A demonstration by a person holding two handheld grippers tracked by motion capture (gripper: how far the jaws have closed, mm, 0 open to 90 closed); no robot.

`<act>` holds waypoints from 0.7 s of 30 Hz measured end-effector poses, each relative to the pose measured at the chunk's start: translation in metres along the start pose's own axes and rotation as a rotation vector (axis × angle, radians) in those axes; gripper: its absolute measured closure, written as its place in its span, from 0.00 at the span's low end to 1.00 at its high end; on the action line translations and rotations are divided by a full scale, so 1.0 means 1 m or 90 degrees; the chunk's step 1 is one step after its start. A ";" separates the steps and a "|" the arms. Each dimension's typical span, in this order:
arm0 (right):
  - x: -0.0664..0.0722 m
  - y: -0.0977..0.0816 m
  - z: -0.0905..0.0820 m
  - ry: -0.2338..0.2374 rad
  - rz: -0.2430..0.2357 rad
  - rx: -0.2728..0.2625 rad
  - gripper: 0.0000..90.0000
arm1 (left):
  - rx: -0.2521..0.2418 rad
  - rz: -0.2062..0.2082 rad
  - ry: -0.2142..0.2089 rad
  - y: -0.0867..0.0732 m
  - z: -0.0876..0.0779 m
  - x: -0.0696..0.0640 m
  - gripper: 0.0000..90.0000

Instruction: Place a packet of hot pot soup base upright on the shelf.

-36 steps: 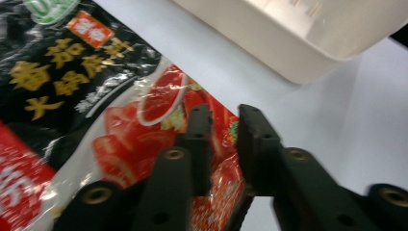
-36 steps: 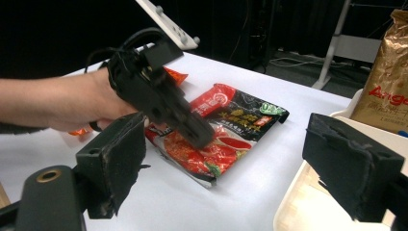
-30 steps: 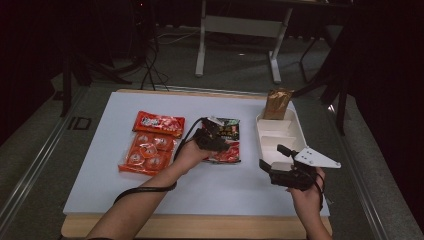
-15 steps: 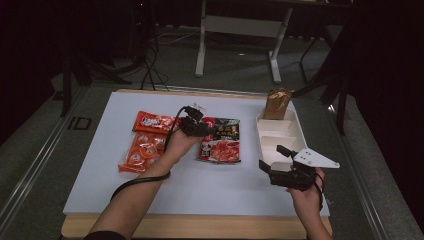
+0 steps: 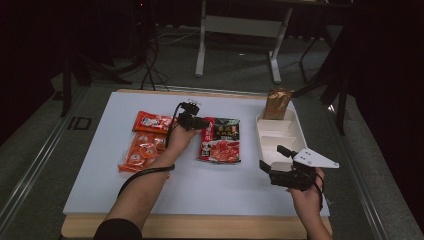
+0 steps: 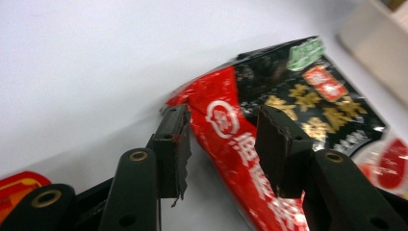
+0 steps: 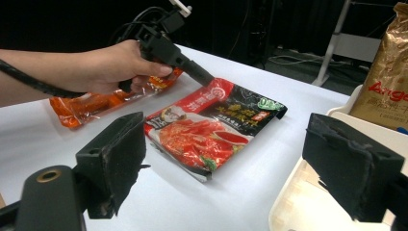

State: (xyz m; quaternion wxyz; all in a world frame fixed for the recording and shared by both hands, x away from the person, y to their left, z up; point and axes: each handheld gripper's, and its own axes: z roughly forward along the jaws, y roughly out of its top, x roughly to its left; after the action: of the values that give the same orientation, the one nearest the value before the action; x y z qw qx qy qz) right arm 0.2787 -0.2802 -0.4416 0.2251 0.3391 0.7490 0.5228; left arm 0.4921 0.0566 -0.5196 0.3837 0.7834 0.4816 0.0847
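**Left gripper repositioned at corner of black-and-red packet**

Item: left gripper (image 5: 200, 122). Since a second ago it has slid leftward off the middle of the black-and-red packet (image 5: 220, 139) to that packet's far-left corner; jaws have just been opening and now straddle the corner (image 6: 192, 103), pads not pressing. Likely a fresh grip is being lined up.

Item: right gripper (image 5: 276, 170). Unmoved, near-right, jaws apart, empty, beside the white tray (image 5: 276, 136).

Item: tray. Holds a gold bag (image 5: 276, 102) at its far end.

Item: two orange packets (image 5: 144, 142), left.

Surface: pale blue table (image 5: 210, 185), wooden near edge. Room: dark, grey floor, table legs beyond.
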 end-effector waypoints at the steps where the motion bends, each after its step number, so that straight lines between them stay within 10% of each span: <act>1: 0.000 0.000 0.000 0.000 -0.001 0.001 0.17 | 0.005 0.001 0.008 0.000 0.003 0.001 0.62; 15: -0.001 -0.001 0.001 0.006 0.004 0.002 0.17 | 0.014 -0.026 0.019 0.001 0.034 0.007 0.60; 21: -0.001 -0.001 0.002 0.009 0.002 0.002 0.17 | 0.039 -0.024 -0.003 0.004 0.035 0.004 0.87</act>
State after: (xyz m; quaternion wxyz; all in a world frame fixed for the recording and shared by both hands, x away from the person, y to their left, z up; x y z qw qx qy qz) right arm 0.2803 -0.2801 -0.4429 0.2183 0.3372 0.7509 0.5242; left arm 0.5144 0.0410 -0.5418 0.3622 0.7858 0.4976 0.0608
